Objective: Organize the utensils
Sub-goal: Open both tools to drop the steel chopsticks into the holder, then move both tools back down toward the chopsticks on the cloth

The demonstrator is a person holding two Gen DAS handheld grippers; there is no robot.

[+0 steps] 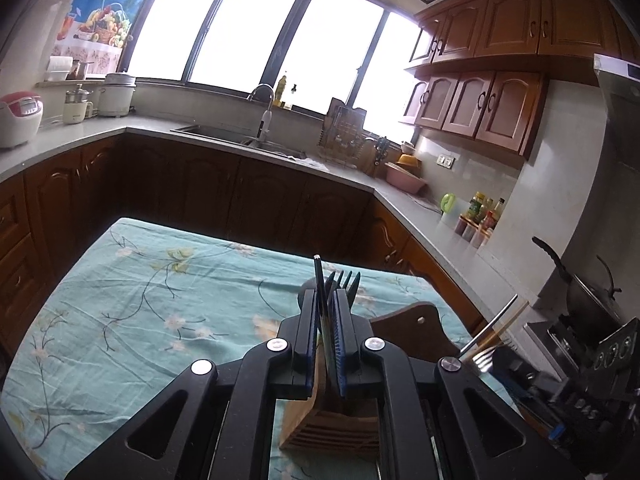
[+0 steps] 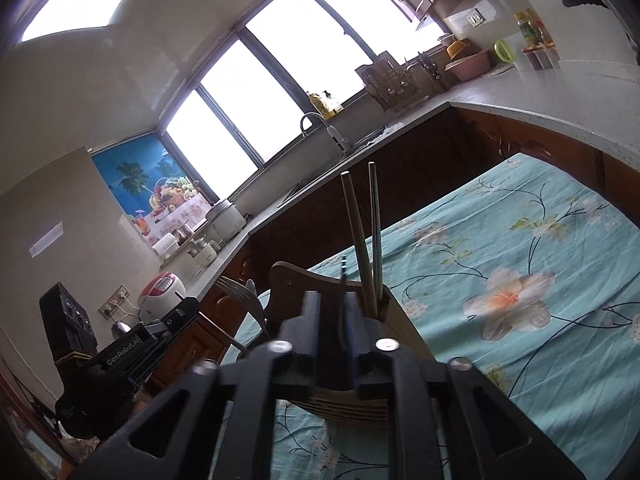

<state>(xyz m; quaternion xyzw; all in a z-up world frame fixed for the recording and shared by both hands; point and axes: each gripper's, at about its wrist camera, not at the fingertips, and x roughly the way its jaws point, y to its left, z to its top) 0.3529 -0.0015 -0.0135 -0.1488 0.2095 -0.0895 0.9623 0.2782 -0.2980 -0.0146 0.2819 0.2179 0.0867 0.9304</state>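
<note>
teal tablecloth (image 2: 540, 216) w/ white-orange flower print and dark vine lines, light wood utensil holder (image 1: 332, 428) with dark brown back panel, black grippers w/ blue pads, reddish-brown cabinets (image 1: 480, 104), grey countertop (image 1: 80, 132)

My 2 grippers, left (image 1: 326, 304) and right (image 2: 332, 304), were black, blue-padded, silver-screwed; 1 body read "GenRobot.AI".
</note>
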